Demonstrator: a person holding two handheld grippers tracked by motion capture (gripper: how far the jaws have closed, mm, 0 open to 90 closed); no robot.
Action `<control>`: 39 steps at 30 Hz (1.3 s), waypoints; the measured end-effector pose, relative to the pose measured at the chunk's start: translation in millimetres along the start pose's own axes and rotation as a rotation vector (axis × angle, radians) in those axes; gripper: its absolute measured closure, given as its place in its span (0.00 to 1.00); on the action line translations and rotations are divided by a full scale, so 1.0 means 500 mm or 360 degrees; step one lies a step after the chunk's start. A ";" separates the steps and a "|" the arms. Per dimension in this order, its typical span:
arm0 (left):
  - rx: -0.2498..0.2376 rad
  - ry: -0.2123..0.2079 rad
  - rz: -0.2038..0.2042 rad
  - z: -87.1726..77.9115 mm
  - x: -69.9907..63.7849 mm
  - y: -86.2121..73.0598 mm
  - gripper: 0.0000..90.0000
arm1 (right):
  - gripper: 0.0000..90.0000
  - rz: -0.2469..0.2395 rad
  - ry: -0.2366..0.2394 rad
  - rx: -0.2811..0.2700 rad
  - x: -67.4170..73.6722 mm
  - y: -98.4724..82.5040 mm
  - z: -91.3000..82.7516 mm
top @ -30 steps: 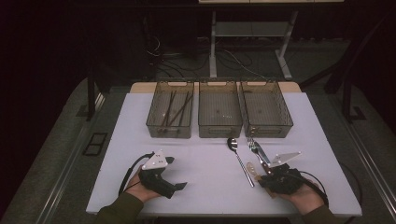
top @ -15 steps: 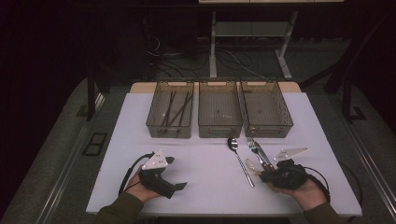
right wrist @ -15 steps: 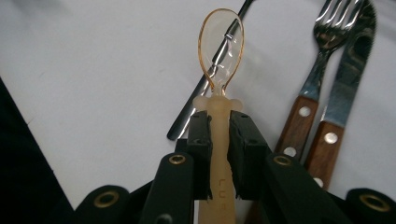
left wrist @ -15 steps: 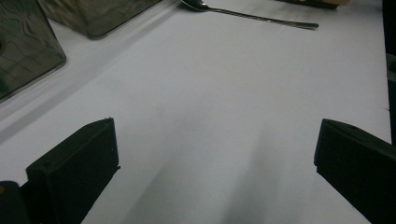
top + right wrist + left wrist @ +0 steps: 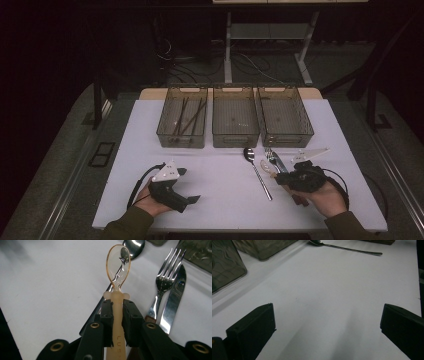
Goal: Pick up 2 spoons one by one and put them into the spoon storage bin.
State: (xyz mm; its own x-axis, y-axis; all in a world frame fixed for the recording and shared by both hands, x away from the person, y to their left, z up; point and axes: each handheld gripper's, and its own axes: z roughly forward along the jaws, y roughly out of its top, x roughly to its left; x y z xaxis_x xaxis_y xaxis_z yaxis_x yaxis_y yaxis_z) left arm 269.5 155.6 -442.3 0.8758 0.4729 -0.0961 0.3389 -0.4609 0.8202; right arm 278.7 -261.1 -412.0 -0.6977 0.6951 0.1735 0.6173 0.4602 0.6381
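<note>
My right gripper [image 5: 117,307] is shut on the pale handle of a translucent plastic spoon [image 5: 118,265], whose bowl points away from me just above the white table. In the high view that right gripper [image 5: 281,174] is at the near right, with the plastic spoon [image 5: 266,167] sticking out to its left. Beneath and beside it lie a metal spoon [image 5: 135,246], a fork [image 5: 166,272] and a knife [image 5: 175,297]. My left gripper [image 5: 189,185] rests at the near left. Its jaws stand wide open over bare table [image 5: 327,325].
Three smoky plastic bins stand in a row at the back: the left bin [image 5: 181,139] holds dark chopsticks, beside it are the middle bin [image 5: 235,139] and the right bin [image 5: 287,139]. The metal spoon [image 5: 257,172] lies in front of them, between my two hands.
My right hand has risen a little and shifted slightly, carrying the plastic spoon with it. The left hand has stayed put.
</note>
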 end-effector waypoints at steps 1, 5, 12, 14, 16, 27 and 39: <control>0.0000 0.0000 0.0000 0.000 0.000 0.000 0.00 | 0.88 0.0000 0.0002 -0.0001 -0.001 0.002 0.000; 0.0001 -0.0001 -0.0001 0.000 0.000 0.000 0.00 | 0.88 -0.0005 0.0001 -0.0030 -0.008 0.011 -0.002; 0.0000 0.0000 -0.0002 0.000 0.001 0.000 0.00 | 0.88 -0.0004 0.0004 -0.0082 -0.021 0.035 0.002; 0.0005 0.0001 0.0003 -0.001 0.001 0.000 0.00 | 0.88 -0.0003 -0.0004 -0.0098 -0.023 0.042 0.004; 0.0002 0.0001 0.0001 -0.001 0.001 0.000 0.00 | 0.88 -0.0003 -0.0006 -0.0125 -0.027 0.050 0.005; -0.0010 -0.0002 -0.0008 -0.001 0.002 0.000 0.00 | 0.88 0.0005 -0.0010 -0.0222 -0.047 0.090 0.009; -0.0004 -0.0001 -0.0002 -0.001 0.002 0.000 0.00 | 0.88 -0.0001 0.0008 -0.0319 -0.049 0.127 0.019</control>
State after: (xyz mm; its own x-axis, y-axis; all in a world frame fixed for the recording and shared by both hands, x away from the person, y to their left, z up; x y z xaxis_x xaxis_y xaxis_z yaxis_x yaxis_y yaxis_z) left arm 270.4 156.8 -442.3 0.8756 0.4732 -0.0975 0.3391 -0.4582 0.8217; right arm 338.4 -243.7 -382.9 -0.7003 0.6917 0.1766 0.5323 0.3411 0.7748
